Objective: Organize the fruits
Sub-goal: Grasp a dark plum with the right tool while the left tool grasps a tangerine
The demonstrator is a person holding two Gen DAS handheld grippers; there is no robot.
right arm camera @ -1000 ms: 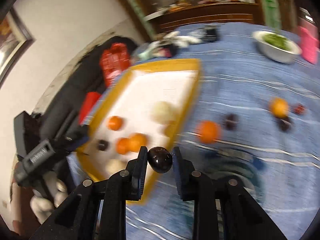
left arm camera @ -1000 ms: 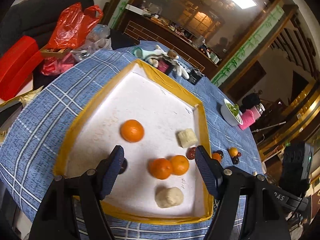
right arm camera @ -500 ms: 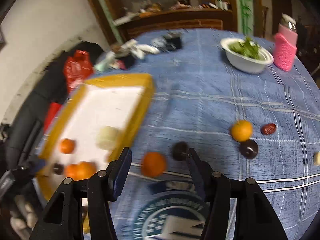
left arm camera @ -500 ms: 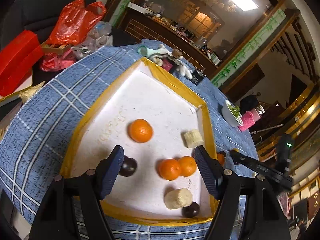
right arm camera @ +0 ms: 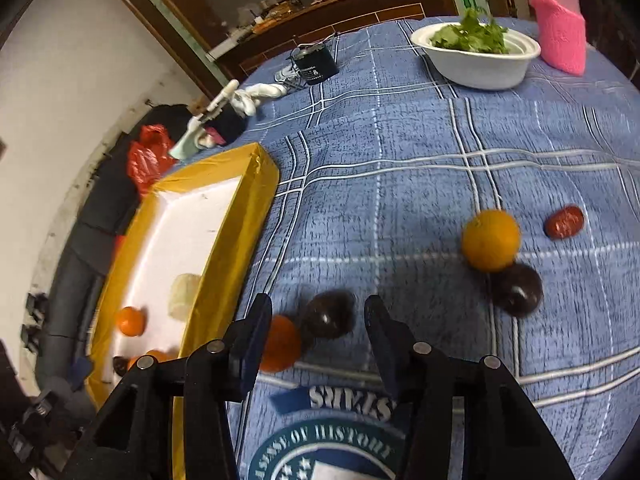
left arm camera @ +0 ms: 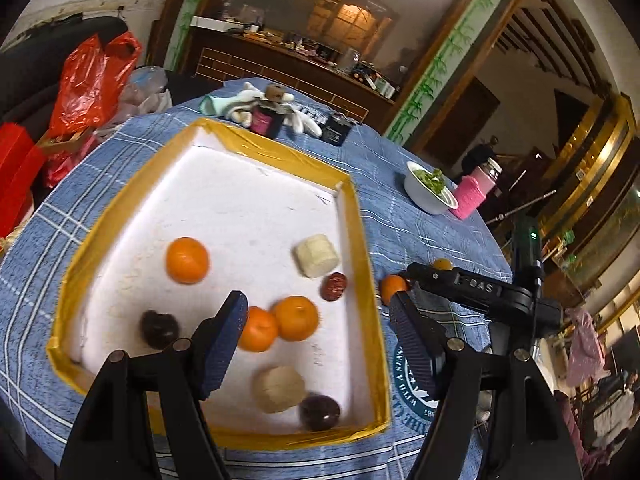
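Since a second ago, my right tool (right arm camera: 314, 326) has dropped its dark fruit (left arm camera: 320, 413) into the tray (left arm camera: 362, 240) and now hangs spread over a dark plum (right arm camera: 330, 314) on the worktop (right arm camera: 400, 160). Left tool (left arm camera: 316, 334) hovers spread above the tray. I advise centring before closing, clear of the touching orange (right arm camera: 282, 344). Motion blur obscures both.

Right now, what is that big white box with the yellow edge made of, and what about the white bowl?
The tray looks like white foam, matte and slightly scuffed, with thick walls; its rim is wrapped in glossy yellow tape that shows wrinkles. The bowl looks like thin, smooth disposable foam or plastic, with a rolled lip; which one, the look leaves open.
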